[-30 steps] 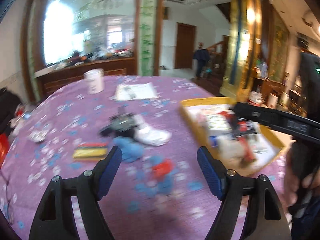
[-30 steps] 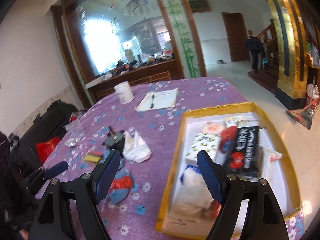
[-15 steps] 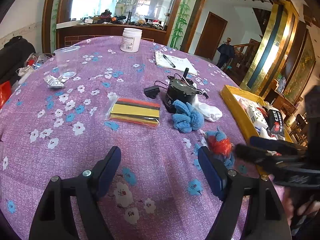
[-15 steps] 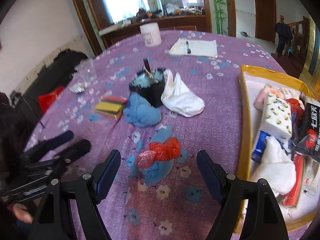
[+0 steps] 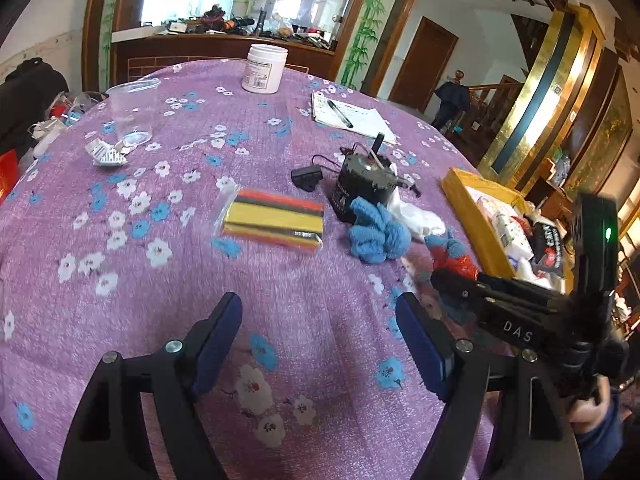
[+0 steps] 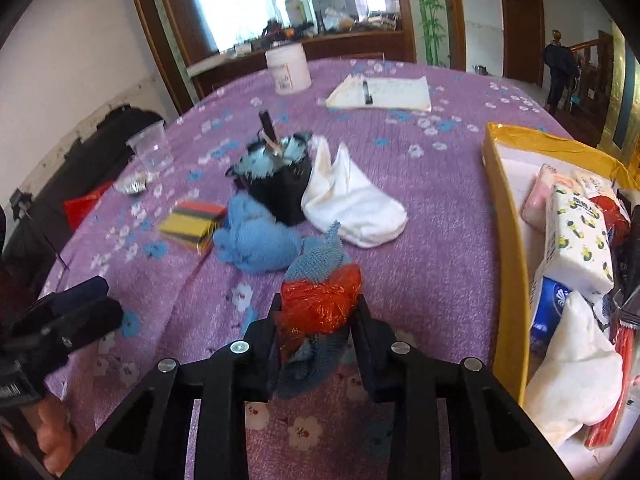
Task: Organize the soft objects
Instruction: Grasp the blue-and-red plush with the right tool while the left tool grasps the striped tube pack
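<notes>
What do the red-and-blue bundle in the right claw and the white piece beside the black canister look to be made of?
Red-and-blue bundle: blue part looks knitted, ribbed and matte; red part looks like thin crinkled plastic or foil, glinting at its creases. White piece: probably a cotton sock, matte and limp.

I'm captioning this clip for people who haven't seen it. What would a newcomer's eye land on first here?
First, the red and blue bundle pinched in the right hand-held gripper, whose jaws have just been closing on it, low in the middle of the right wrist view. Next, the purple flowered tablecloth with a fluffy blue cloth and a white sock against a black pot. At the right edge stands a yellow-rimmed tray full of packets.
</notes>
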Tool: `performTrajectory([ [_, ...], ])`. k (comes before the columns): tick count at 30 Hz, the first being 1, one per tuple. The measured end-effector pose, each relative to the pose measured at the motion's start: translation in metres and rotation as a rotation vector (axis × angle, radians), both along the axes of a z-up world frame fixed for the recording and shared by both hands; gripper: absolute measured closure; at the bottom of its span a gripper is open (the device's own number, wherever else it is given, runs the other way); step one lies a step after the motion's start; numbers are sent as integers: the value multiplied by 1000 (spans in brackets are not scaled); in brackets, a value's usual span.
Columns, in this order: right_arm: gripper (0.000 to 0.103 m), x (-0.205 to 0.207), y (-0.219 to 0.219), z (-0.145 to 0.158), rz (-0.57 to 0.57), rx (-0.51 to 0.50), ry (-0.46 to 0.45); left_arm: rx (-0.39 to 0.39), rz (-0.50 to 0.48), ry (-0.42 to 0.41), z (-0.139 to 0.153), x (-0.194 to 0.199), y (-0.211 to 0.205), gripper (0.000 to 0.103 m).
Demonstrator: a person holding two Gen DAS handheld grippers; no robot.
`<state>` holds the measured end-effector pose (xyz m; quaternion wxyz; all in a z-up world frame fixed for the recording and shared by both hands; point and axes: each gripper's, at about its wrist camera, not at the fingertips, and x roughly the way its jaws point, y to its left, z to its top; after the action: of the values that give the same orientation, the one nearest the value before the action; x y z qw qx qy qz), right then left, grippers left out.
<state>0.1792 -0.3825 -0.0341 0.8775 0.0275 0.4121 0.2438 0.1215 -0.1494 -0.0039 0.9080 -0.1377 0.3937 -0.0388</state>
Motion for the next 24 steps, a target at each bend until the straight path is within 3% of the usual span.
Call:
performTrajectory([
  [5, 69, -3, -1, 4, 33, 51, -22, -46, -27, 29, 30, 37, 26, 25],
  [7, 69, -5, -3, 7, 37, 72, -32, -28, -36, 45, 33, 58, 30, 25],
  [14, 69, -7, -9, 8, 31, 104, -31, -85, -112, 175, -4, 138, 42, 25],
  [19, 69, -7, -9, 8, 37, 106, -23, -79, -178, 199, -23, 154, 40, 25],
  [24, 69, -6, -11, 8, 30, 111, -23, -36, -238, 224, -28, 139, 29, 25],
])
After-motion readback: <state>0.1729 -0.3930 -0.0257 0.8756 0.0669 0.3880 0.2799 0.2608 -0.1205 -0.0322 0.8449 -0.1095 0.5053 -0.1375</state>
